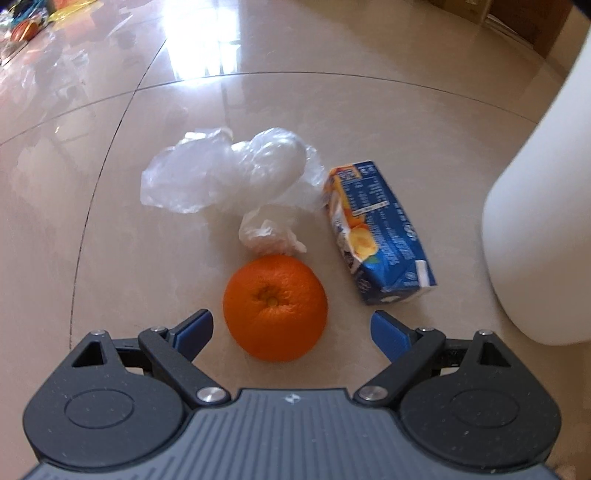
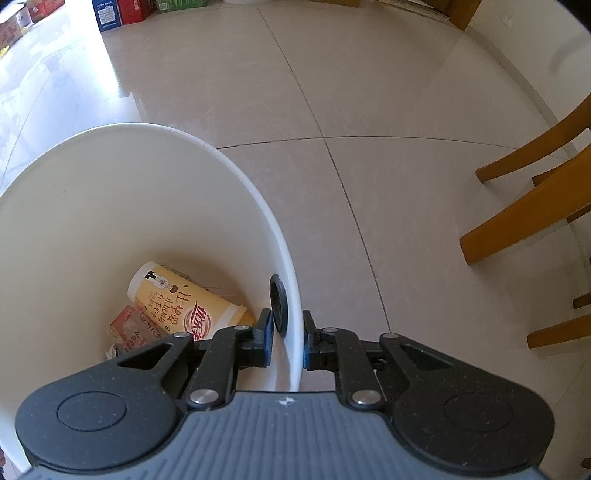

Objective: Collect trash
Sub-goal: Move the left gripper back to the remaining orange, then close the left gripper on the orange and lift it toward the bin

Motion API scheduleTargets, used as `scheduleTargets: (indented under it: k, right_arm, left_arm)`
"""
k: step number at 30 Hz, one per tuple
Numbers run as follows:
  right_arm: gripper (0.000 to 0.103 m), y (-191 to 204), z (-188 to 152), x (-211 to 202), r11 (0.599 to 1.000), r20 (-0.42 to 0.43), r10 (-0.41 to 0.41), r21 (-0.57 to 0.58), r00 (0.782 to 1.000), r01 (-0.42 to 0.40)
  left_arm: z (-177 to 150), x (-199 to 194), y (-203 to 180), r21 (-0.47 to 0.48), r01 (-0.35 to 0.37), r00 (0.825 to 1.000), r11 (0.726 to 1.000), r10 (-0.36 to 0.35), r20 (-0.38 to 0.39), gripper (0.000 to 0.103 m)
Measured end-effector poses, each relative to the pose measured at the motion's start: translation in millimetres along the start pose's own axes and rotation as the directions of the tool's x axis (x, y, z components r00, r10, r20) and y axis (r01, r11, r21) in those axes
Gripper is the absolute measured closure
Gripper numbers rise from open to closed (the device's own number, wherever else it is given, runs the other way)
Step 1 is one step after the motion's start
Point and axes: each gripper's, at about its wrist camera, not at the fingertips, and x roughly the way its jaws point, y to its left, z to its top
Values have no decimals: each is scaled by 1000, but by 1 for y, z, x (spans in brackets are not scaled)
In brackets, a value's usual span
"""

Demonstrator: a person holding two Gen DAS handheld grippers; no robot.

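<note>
An orange (image 1: pixel 275 307) lies on the tiled floor between the spread fingers of my left gripper (image 1: pixel 292 329), which is open and not touching it. Behind the orange sit a crumpled clear plastic bag (image 1: pixel 225 173) and a blue juice carton (image 1: pixel 380 232) lying on its side. A white bin (image 1: pixel 543 206) stands at the right. In the right wrist view my right gripper (image 2: pixel 287 341) is shut on the rim of the white bin (image 2: pixel 155 192), one finger inside, one outside. Inside the bin lie a yellow paper cup (image 2: pixel 184 299) and a red wrapper (image 2: pixel 127 328).
Wooden chair legs (image 2: pixel 528 206) stand to the right of the bin. Boxes (image 2: pixel 118 13) line the far wall. Colourful items (image 1: pixel 29 22) lie on the floor at the far left. Glossy beige tiles surround the trash.
</note>
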Motion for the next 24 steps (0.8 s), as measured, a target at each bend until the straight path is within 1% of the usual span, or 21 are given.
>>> scheduleTargets:
  k: [5, 7, 10, 11, 14, 16, 24]
  right_arm:
    - [86, 2, -1, 0, 1000, 2, -3, -4, 1000, 3]
    - [86, 2, -1, 0, 1000, 1, -5, -3, 1000, 5]
    - [86, 3, -1, 0, 1000, 3, -8, -9, 1000, 8]
    - [85, 3, -1, 0, 1000, 3, -9, -9, 1000, 9]
    - [85, 3, -1, 0, 1000, 3, -9, -8, 1000, 9]
    - [85, 3, -1, 0, 1000, 3, -11, -9, 1000, 11]
    - [85, 3, 0, 0, 1000, 2, -13, -3, 1000, 13]
  left_arm:
    - [-3, 18, 5, -69, -29, 1000, 997, 29, 3, 11]
    - [-3, 23, 5, -77, -42, 999, 996, 42, 1, 12]
    - [-2, 31, 6, -79, -63, 998, 995, 63, -5, 15]
    - [-2, 33, 6, -87, -69, 998, 994, 68, -7, 18]
    - [-2, 33, 8, -98, -62, 998, 993, 62, -3, 22]
    - [-1, 33, 7, -91, -61, 998, 994, 61, -1, 26]
    - [-2, 33, 8, -96, -57, 998, 994, 55, -25, 31]
